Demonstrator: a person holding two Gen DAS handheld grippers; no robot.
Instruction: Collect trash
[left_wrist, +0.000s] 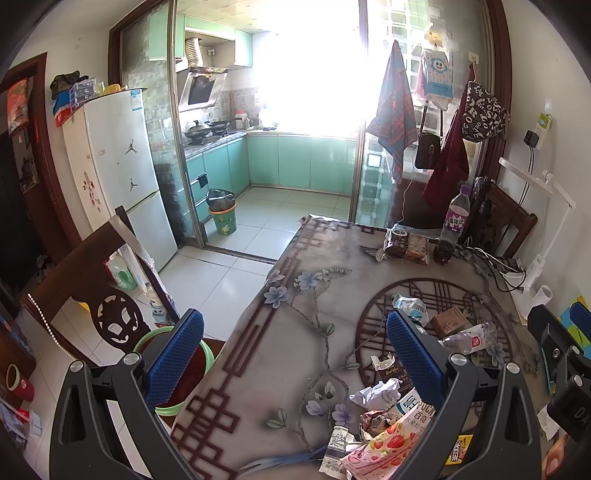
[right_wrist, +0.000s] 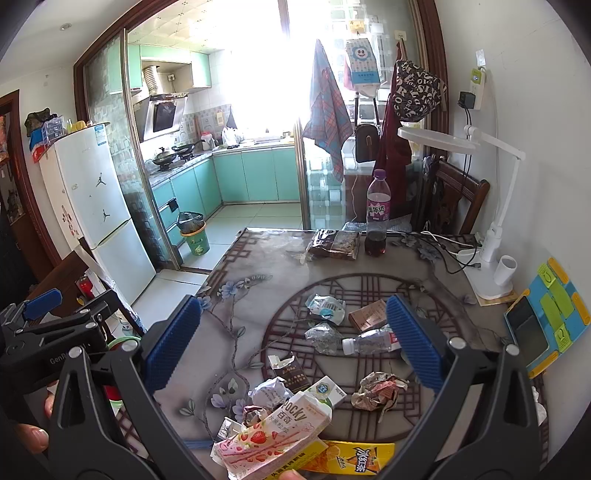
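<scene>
Patterned table (right_wrist: 236, 332) strewn with crumpled wrappers (right_wrist: 376, 393), possibly foil; left tool (left_wrist: 295, 354), right tool (right_wrist: 293, 341) released.

Lived-in home: dining area opening onto kitchen. Landmark: bench (right_wrist: 258, 280) with floral cloth. Beyond its far end, behind sliding glass door, teal cabinets (right_wrist: 255, 173), range hood (right_wrist: 162, 114), woks on stove (right_wrist: 173, 153), lined waste bin (right_wrist: 194, 234). Left of bench, white fridge (left_wrist: 122, 173) with stickers, carved wooden chair (left_wrist: 92, 295). Right of far end, apron (left_wrist: 395, 110) and bags hanging.
</scene>
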